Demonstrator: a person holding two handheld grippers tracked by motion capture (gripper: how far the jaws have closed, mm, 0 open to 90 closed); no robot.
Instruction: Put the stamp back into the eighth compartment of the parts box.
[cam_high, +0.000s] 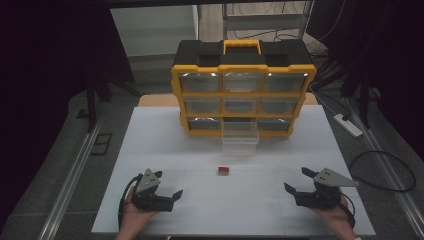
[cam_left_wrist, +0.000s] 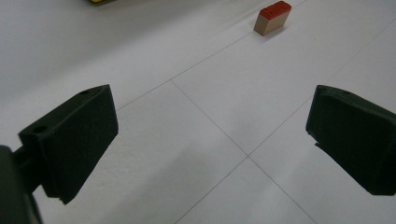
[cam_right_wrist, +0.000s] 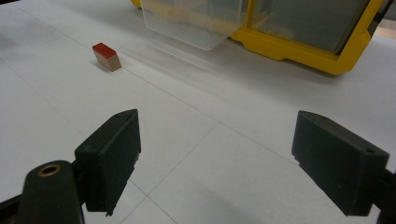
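- The small red-topped block (cam_high: 223, 171) lies alone on the white table (cam_high: 150, 145), roughly midway between the two grippers and a little farther from the person than either, just in front of the pulled-out clear drawer (cam_high: 240, 137).
- The left gripper (cam_high: 170, 186) rests at the near left of the table; its fingers (cam_left_wrist: 74, 140) stand wide apart with nothing between them. In the left gripper view the block (cam_left_wrist: 272, 17) sits ahead and off to the right of the gap, well apart from the fingers.
- The right gripper (cam_high: 299, 181) rests at the near right, its fingers (cam_right_wrist: 109, 156) likewise spread and empty. In the right gripper view the block (cam_right_wrist: 106, 56) sits ahead and to the left, also well apart.
- Judging from the high view, the left gripper looks slightly nearer to the block, though the difference is small; either would have to move inward and forward.
- The block's long axis runs roughly left-to-right across the table, so a grasp across its short side looks the easier one.
- The drawer hangs out of the bottom middle slot of the yellow organiser (cam_high: 243, 95), open toward the block.
- No brand, label or writing can be read on the block, drawer or organiser.
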